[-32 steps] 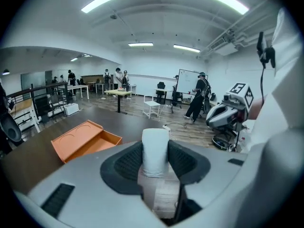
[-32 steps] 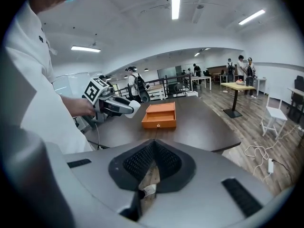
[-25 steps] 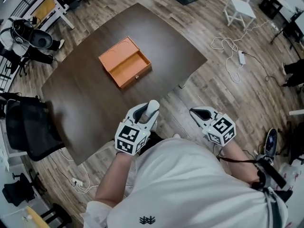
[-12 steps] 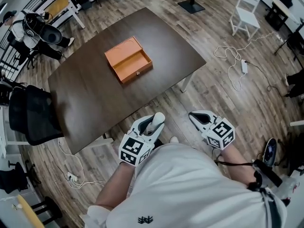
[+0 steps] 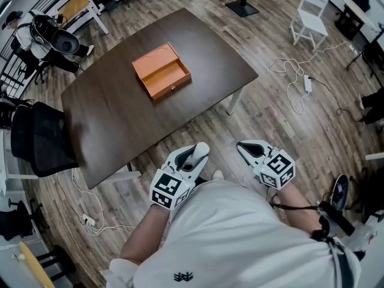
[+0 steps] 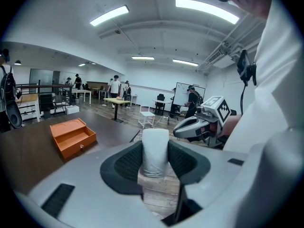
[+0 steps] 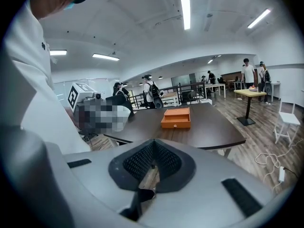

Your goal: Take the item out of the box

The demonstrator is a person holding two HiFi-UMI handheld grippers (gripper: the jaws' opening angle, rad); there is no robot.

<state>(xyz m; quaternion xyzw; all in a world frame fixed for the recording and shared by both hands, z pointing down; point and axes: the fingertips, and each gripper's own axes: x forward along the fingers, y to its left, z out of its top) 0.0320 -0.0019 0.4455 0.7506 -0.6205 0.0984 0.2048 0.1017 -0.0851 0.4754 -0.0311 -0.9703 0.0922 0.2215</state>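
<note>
**Left hand-held gripper**: held close to the person's white shirt, past the desk's near edge and over the wooden floor. Its jaws are clamped on either side of a white item, which stands upright between the pads (rounded top; the rest of its shape is hard to tell).

**Right hand-held gripper**: just beside the left one, at about the same level. Its jaws are pressed together, pad against pad.

**Box**: orange and open, with the lid laid back flat behind the tray. It sits near the middle of the desk, well apart from both grippers. A small knob shows on its front wall.

**White item**: out of the box, in the left gripper's grasp, away from the desk.

**Desk**: dark brown, with a wide top and a white leg under its right corner.

**Surroundings**: a black chair stands against the desk's left side. A white chair and a loose white cable are on the floor to the right.
</note>
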